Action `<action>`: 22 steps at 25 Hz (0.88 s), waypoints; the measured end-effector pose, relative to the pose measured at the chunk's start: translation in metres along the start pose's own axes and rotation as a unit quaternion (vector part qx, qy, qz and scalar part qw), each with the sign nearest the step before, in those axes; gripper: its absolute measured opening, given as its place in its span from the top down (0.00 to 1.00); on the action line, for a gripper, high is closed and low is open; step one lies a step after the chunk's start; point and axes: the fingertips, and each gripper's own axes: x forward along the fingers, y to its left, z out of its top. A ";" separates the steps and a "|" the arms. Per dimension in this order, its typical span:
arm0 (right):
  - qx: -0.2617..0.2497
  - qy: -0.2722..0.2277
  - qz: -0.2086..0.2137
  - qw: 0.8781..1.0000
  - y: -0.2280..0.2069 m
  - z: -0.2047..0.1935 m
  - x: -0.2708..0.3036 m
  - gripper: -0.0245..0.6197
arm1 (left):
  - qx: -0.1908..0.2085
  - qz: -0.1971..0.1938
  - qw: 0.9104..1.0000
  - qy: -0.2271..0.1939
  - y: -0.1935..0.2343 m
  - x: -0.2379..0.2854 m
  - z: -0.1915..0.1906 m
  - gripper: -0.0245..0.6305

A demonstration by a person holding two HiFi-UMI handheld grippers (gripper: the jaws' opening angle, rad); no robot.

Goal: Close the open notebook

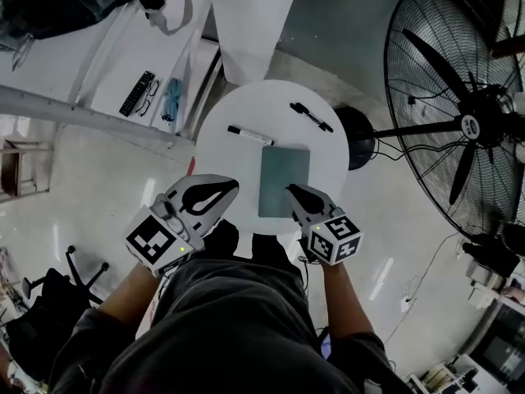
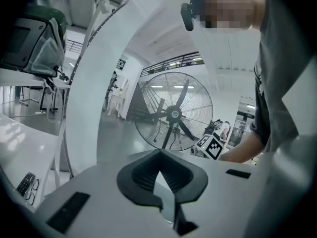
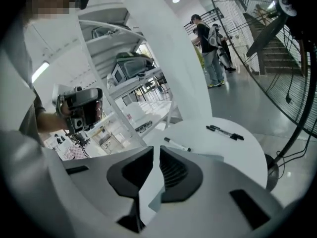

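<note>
The right gripper (image 1: 294, 190) is showing its jaws narrowed to a thin slit, with nothing between them, above the near edge of the notebook (image 1: 285, 179). The left gripper (image 1: 232, 185) is keeping its tips together and empty, just left of the notebook. The notebook is lying flat on the round white table (image 1: 246, 109), apparently already closed, with a marker (image 1: 250, 135) beside it. It is likely handling as light, thin and flexible, and sliding easily on the smooth top. Taking the cover's free edge is advisable.
</note>
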 end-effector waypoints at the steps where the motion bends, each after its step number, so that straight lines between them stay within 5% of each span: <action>1: 0.001 -0.011 0.001 1.000 -0.001 0.008 -0.005 0.88 | 0.004 -0.002 1.000 -0.002 -0.003 0.003 0.004 0.94; 12: -0.039 -0.095 0.015 0.995 0.006 0.087 -0.061 0.92 | 0.041 -0.013 0.999 -0.022 -0.029 0.034 0.044 0.94; 22: -0.055 -0.135 0.013 0.989 -0.008 0.119 -0.104 0.93 | 0.063 -0.016 0.997 -0.038 -0.054 0.060 0.074 0.94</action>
